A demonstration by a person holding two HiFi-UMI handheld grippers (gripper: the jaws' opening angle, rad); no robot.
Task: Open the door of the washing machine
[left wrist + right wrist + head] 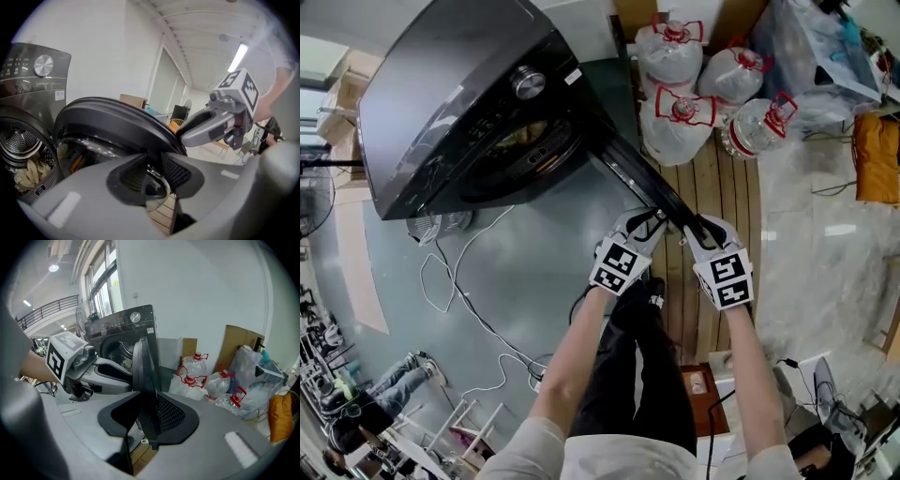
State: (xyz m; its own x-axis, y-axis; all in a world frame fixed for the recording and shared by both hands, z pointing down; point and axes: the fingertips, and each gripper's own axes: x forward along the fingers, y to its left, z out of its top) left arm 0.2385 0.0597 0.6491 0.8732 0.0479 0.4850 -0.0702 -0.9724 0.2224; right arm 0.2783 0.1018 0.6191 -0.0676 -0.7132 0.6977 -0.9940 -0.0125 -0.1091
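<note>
Washer: I saw the dark grey washer (441, 84) in the upper left of the head view, with its round mouth turned toward the middle of the frame.
Drum: in the left gripper view the steel drum (21, 140) sat at the left edge, and pale crumpled laundry (26, 171) lay in the bottom of it.
Jugs: four clear jugs (675, 122) with red caps and handles were bunched at the top centre of the head view, touching one another. I could not tell how full they were.
Bag: a clear plastic bag (811, 56) slumped at the upper right, but I could not make out what was in it.
Door, place: the door (647, 187) stood swung out from the washer's mouth, in the middle of the head view.
Door, axis: from above it showed edge-on as a long dark bar, running from the washer down and right to both grippers. In the right gripper view it stood upright and edge-on at mid-frame.
Left gripper: the left gripper (153, 169) had its jaws set fairly wide, and its pads were clamped on the door's free rim.
Right gripper: the right gripper (149, 416) was just beside the left. Its jaws were likewise wide, and they pinched the same rim.
</note>
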